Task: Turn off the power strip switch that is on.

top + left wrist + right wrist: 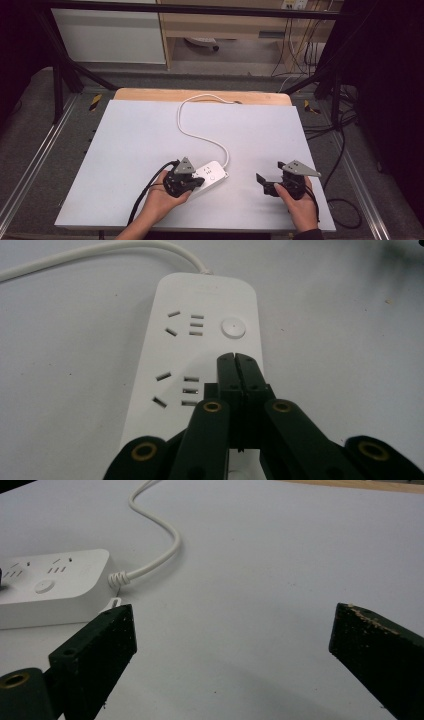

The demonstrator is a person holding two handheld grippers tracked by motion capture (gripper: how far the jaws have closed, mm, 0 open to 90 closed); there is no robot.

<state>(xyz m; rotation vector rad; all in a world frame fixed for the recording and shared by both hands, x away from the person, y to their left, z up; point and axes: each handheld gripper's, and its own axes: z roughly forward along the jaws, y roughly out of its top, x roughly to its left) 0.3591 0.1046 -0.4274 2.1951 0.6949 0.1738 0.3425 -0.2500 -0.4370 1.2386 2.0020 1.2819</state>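
Observation:
A white power strip (214,173) lies on the white table top (150,150), its white cable (186,127) curling away toward the far edge. My left gripper (199,182) is shut with nothing between its jaws. In the left gripper view its tips (235,358) sit over the strip (200,300), just short of the round button (233,328); whether they touch it I cannot tell. My right gripper (270,172) is open and holds nothing, a little to the right of the strip. In the right gripper view (232,625) the strip (55,587) lies to the left of the jaws.
A wooden table edge (200,95) shows behind the white top. Black frame bars (65,75) stand at both back corners. Dark cables (345,150) trail over the floor to the right.

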